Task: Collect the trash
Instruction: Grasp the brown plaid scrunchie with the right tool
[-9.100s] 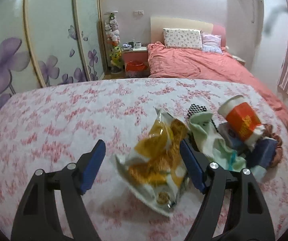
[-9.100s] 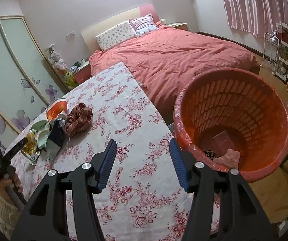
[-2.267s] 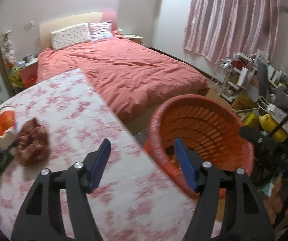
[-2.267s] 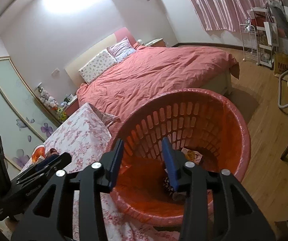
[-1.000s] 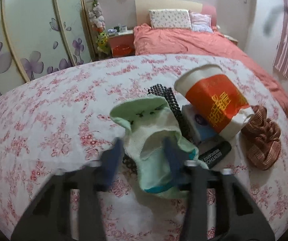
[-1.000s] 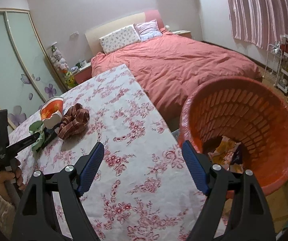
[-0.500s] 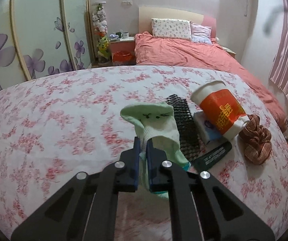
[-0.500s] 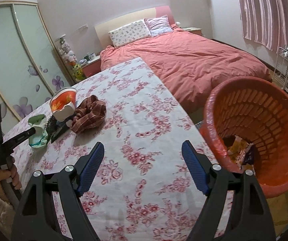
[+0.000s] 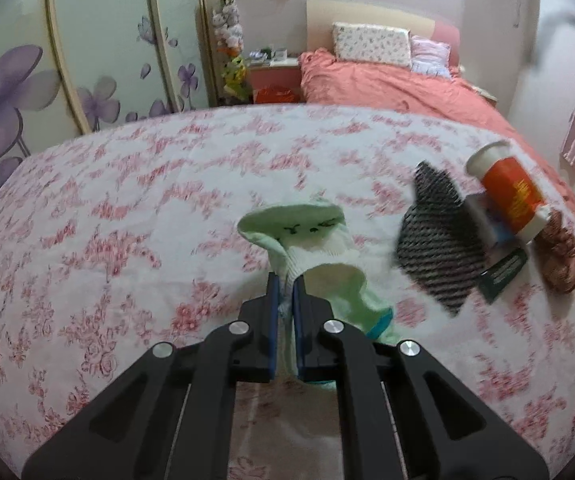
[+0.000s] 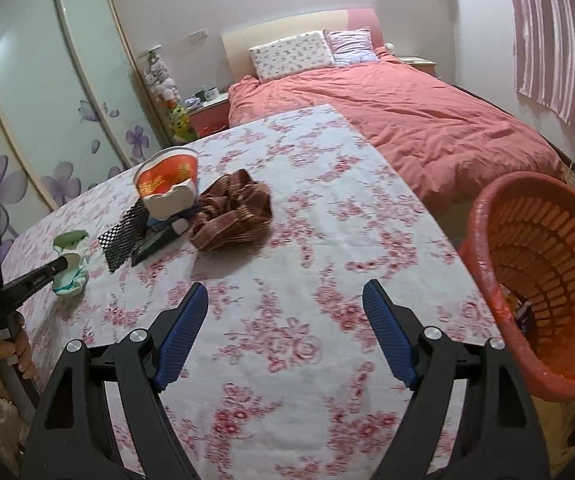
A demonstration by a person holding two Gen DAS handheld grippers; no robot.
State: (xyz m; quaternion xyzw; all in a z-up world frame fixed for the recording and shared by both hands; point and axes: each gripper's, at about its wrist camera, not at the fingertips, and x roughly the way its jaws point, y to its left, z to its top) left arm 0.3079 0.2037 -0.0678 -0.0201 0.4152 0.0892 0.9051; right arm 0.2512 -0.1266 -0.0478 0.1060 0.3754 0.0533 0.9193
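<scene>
Lifted since before, green sock (image 9: 311,240) pinched between left tool (image 9: 286,288) tips

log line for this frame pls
left hand-held gripper: shut on sock | right hand-held gripper: open, over table | basket: right of table

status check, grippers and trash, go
Left gripper shut on mint sock. Right gripper open, empty. Orange basket at table edge. Nothing blocking.

A mint-green and white sock (image 9: 311,240), pinched at mid-length, droops above the surface beside a black mesh scrap (image 9: 439,248) and orange paper cup (image 9: 507,196).
</scene>
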